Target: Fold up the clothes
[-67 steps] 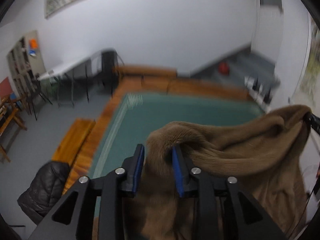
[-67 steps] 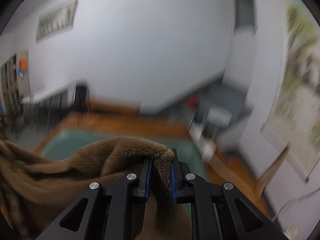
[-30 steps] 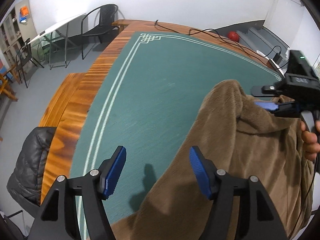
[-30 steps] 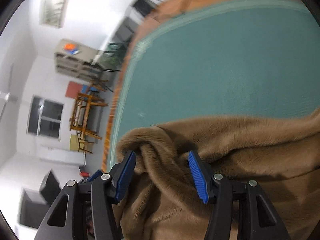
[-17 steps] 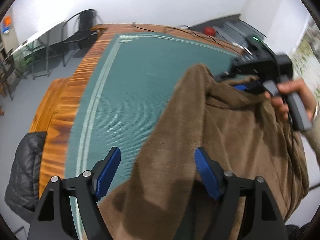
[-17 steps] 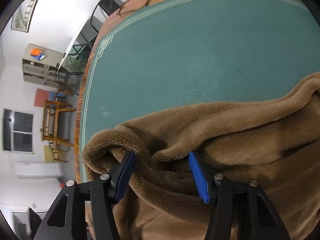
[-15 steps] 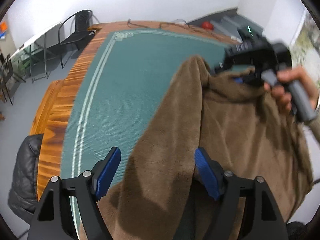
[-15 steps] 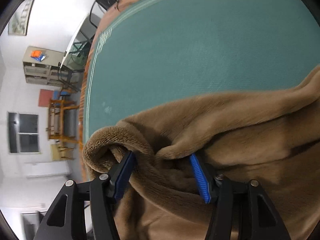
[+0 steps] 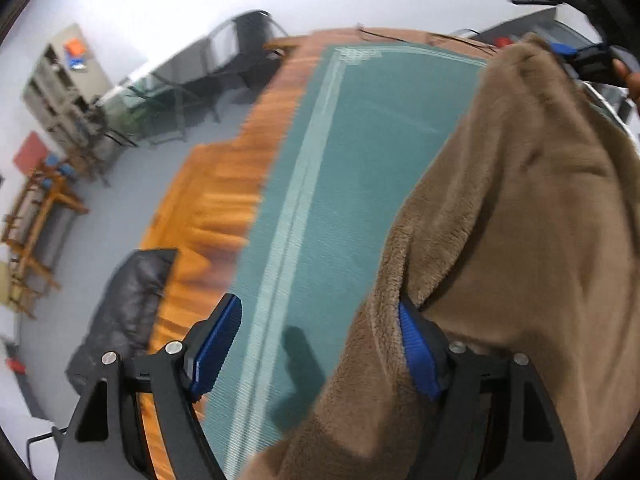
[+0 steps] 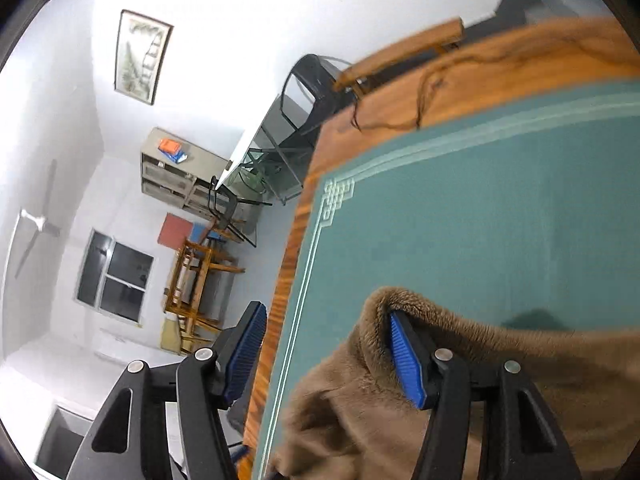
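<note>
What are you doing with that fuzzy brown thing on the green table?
A person is folding a fuzzy brown garment on a table with a green mat. Both the left gripper and right gripper are open, their jaws having just widened. The cloth drapes over one finger of each, not pinched.

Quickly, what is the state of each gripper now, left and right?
Left gripper: open, holding nothing; brown garment drapes over one finger.
Right gripper: open, just been opening; the garment hangs over one finger, not clamped.
</note>
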